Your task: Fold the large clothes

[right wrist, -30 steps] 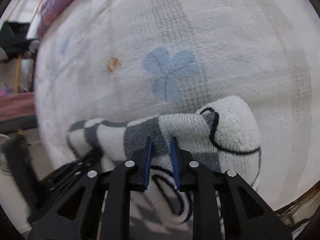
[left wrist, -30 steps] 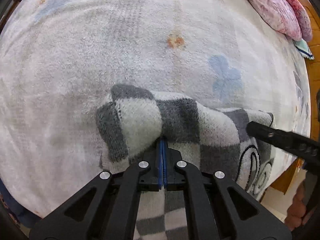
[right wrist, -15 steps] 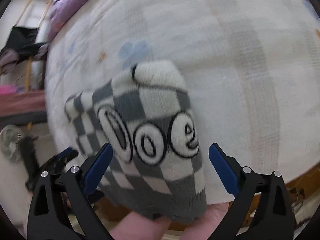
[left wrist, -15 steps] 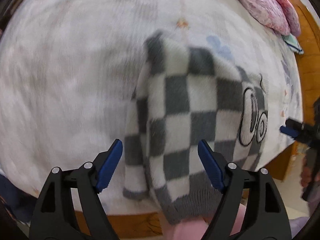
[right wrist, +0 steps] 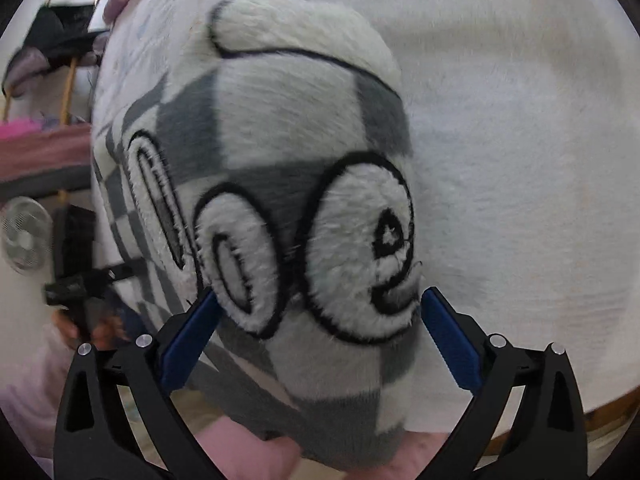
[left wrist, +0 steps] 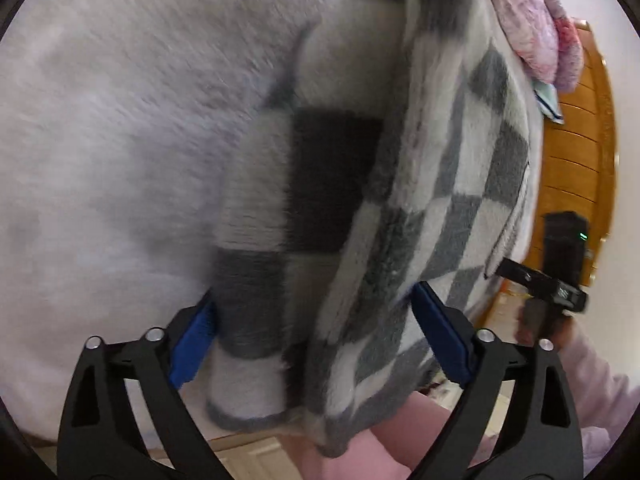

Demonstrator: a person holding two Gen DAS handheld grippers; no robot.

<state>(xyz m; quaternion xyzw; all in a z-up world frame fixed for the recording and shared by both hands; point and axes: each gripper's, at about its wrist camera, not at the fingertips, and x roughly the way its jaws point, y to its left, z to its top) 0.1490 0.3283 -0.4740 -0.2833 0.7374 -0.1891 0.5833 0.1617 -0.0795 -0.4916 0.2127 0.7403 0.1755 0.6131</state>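
A fuzzy grey-and-white checked sweater (left wrist: pixel 400 200) with big black-outlined letters (right wrist: pixel 352 248) lies folded on the white fleece bed cover (left wrist: pixel 120 120), its hem hanging over the near edge. My left gripper (left wrist: pixel 316 336) is open, its blue pads either side of the sweater's lower part. My right gripper (right wrist: pixel 318 336) is open too, straddling the lettered end. The fabric fills the gap between the jaws in both views. The right gripper also shows in the left wrist view (left wrist: pixel 552 288), at the right.
Pink pillows (left wrist: pixel 532 16) lie at the far right of the bed by a wooden headboard (left wrist: pixel 580 160). A small fan (right wrist: pixel 26 236) and dark clothes on a rack (right wrist: pixel 60 32) stand left of the bed. The bed's wooden edge runs below the grippers.
Both grippers were shut on the sweater a second ago. They let go, opened wide and moved in close around the folded sweater, which now lies folded over on the bed.
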